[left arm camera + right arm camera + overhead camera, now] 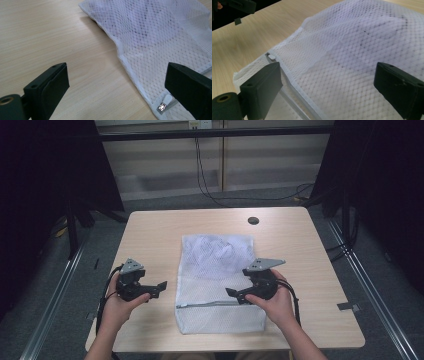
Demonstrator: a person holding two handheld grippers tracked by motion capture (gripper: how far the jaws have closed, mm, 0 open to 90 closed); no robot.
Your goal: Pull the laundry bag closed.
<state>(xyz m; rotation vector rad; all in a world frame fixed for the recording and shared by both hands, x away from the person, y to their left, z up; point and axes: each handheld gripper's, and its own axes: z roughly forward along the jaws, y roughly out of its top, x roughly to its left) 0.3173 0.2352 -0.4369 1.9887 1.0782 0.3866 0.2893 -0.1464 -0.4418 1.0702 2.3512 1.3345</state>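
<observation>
A light wooden desk [150, 227] fills the frame's centre, with 1 dark round grommet [253, 220] near its far edge; black cables [210, 190] trail at upper centre.

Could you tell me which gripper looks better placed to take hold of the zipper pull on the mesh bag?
Probably the left gripper: the small white zipper pull of the white mesh laundry bag lies just by its open fingers.

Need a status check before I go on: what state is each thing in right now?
Mesh laundry bag: flat on the table, something white bunched inside.
Zipper: looks closed, pull at the bag's left end.
Left gripper: open, empty, beside the bag.
Right gripper: open, empty, over the bag.
</observation>
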